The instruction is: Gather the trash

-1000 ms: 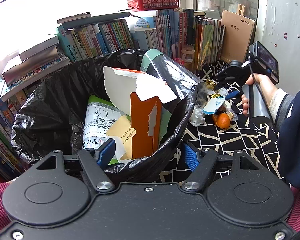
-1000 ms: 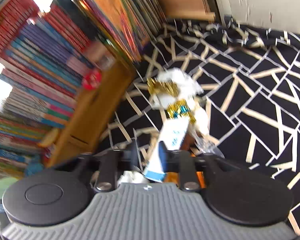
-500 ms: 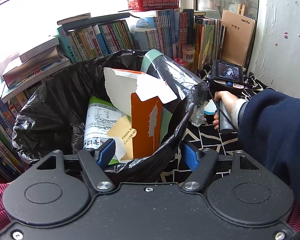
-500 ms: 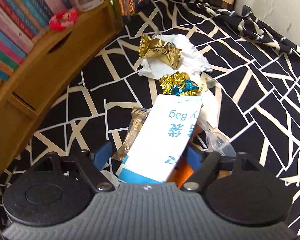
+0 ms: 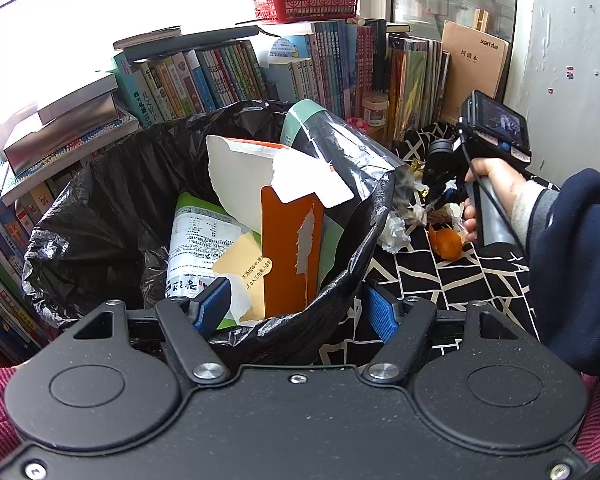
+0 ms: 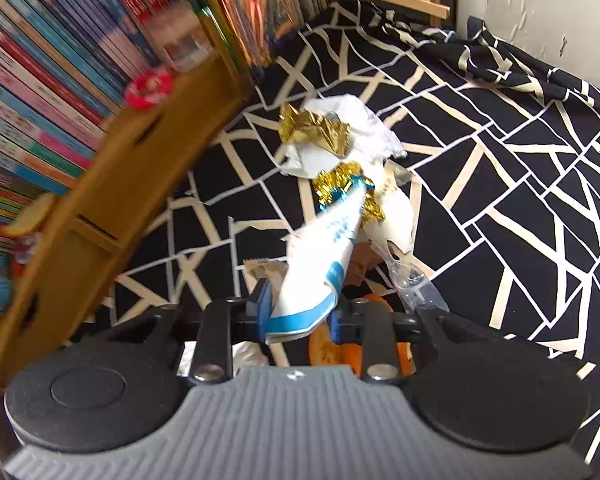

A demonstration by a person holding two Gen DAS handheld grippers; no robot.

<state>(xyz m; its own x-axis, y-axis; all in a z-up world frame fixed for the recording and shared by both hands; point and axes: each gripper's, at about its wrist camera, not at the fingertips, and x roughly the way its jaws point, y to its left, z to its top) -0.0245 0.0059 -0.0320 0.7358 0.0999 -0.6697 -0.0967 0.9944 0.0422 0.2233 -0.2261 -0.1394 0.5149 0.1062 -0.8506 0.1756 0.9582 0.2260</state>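
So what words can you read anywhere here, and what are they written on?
"xonte": on the brown notebook leaning by the wall; the spelling is uncertain.
Chinese characters under it: too small to read.
White and blue bag in the right gripper: blue print, blurred.
Yellow tag and white printed sheet in the bin: too small.
Book spines: too small.

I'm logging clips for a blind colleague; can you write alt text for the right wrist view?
The right gripper is shut on a white and blue paper bag, lifted above a black and cream patterned cloth. Beyond it lie crumpled tissue and gold wrappers, with orange peel under the fingers and a bookshelf at left.
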